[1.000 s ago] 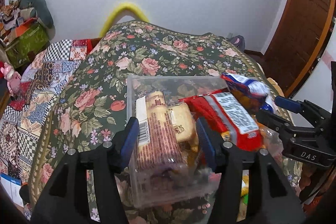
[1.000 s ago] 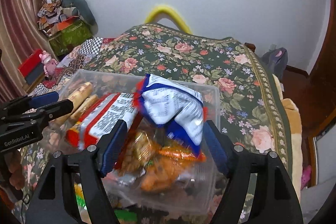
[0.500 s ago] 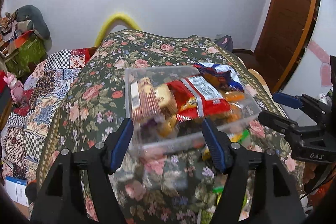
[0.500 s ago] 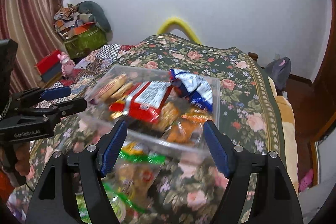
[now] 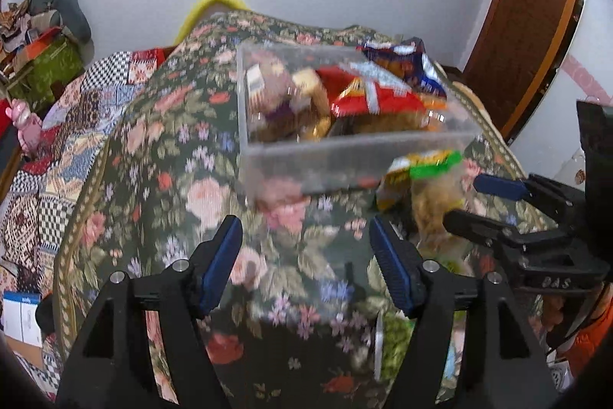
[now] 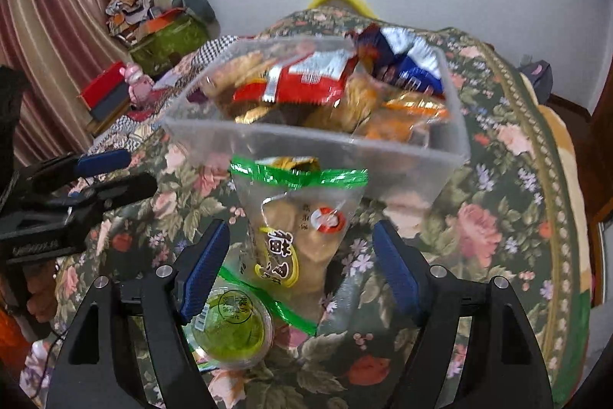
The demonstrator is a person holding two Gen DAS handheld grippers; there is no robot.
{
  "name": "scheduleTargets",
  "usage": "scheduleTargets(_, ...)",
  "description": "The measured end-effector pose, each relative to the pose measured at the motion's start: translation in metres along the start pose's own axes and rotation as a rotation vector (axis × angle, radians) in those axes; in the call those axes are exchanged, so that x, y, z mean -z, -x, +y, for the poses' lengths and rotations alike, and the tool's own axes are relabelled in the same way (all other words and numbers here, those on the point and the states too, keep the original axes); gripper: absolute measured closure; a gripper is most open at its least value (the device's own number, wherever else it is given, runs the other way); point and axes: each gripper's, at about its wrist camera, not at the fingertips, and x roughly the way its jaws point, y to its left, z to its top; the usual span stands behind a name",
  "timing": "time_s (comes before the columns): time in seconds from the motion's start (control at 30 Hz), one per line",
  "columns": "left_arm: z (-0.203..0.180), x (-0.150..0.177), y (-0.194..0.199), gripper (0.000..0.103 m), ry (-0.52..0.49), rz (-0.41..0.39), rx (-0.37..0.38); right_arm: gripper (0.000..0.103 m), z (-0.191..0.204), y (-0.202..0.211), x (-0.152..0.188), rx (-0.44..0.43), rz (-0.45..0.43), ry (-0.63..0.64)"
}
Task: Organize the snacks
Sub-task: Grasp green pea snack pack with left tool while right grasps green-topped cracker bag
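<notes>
We note both tools released: left gripper [image 5: 306, 255] and right gripper [image 6: 300, 257], jaws apart, empty. Clear bin [image 6: 318, 144] of snacks sits ahead of both (contents blurred). Green-sealed bag [image 6: 299, 236] lies between right fingers, untouched.

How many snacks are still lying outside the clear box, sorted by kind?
Bags with green seal: 1, the bag, lying just in front of the box
Green cups: 1, the cup, beside the bag's near end
Total outside: 2
</notes>
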Motion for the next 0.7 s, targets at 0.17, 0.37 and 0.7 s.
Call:
scheduleTargets(0.17, 0.002, 0.016, -0.006, 0.035, 0.019, 0.032, 0.017, 0.054, 0.000, -0.015, 0.003, -0.025, 0.045, -0.024)
scheduleTargets(0.37, -0.005, 0.029, -0.004, 0.035, 0.020, 0.051, 0.043, 0.065, 0.001, -0.001, 0.007, -0.022, 0.013, -0.029)
scheduleTargets(0.7, -0.033, 0.057, 0.005, 0.028, -0.002, 0.095, 0.100, 0.067, -0.005, 0.040, 0.018, 0.011, -0.051, -0.048)
